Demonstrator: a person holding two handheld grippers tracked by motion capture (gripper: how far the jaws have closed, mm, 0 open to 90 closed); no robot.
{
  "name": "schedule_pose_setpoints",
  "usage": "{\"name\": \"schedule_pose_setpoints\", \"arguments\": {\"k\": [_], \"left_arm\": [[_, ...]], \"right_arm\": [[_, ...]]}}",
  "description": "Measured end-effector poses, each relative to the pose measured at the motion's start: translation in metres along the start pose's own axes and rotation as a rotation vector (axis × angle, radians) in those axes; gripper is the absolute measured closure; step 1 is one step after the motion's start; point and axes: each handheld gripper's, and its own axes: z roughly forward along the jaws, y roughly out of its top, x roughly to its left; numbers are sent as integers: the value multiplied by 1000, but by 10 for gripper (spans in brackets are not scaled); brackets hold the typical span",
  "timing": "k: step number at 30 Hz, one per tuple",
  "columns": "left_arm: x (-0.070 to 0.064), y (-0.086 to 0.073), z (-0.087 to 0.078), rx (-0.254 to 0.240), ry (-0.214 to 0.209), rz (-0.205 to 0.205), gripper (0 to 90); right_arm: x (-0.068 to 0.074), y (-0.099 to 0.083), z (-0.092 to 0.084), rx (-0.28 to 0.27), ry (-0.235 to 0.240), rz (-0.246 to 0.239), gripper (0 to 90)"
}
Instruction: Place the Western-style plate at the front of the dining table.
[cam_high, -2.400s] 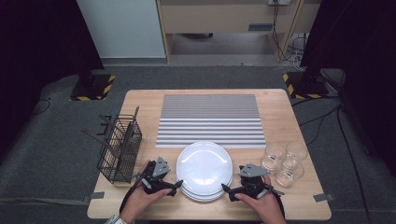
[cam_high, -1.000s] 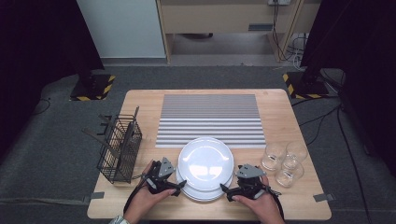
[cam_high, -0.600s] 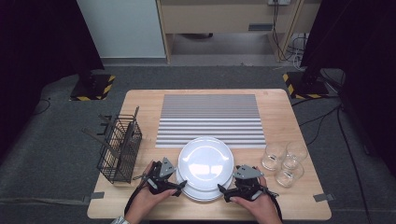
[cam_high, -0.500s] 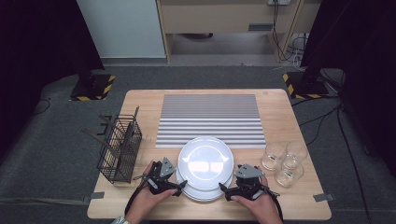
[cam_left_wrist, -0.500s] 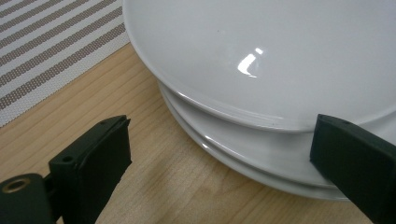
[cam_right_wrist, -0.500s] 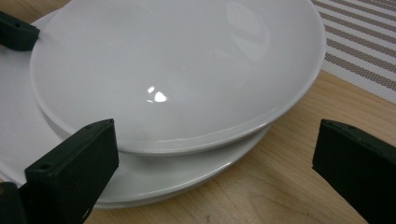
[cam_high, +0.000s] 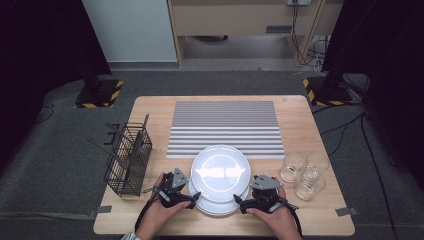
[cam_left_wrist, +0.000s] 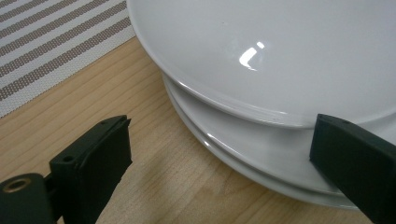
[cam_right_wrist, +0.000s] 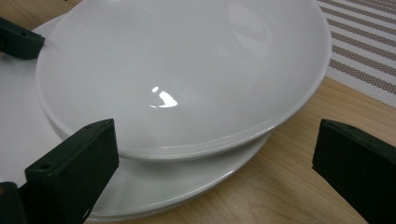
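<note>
Shifted farther off its stack (cam_high: 216, 206), the top plate (cam_high: 220, 170) sits between both wide-open grippers (cam_high: 191, 197) (cam_high: 240, 203).

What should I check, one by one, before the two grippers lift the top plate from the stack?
1. Left gripper open wide enough for the rim: ok, jaws stand apart.
2. Right gripper open: ok, jaws stand apart.
3. Top plate sits off-centre on the stack, shifted toward the striped mat: ok for reaching under its near rim.
4. Jaws actually under the top plate's rim: cannot tell.
5. Glasses away from the right gripper: ok, apart.
6. Wire basket away from the left gripper: ok, close but apart.
</note>
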Motion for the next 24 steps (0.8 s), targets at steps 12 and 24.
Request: {"name": "schedule_pose_setpoints", "arguments": {"k": [12, 24], "left_arm": [[-2, 2, 3, -1, 27, 14, 42], [-4, 3, 5, -1, 27, 15, 47]], "right_arm": [[0, 1, 2, -6, -12, -5, 14], [-8, 1, 3, -5, -30, 9, 12]]}}
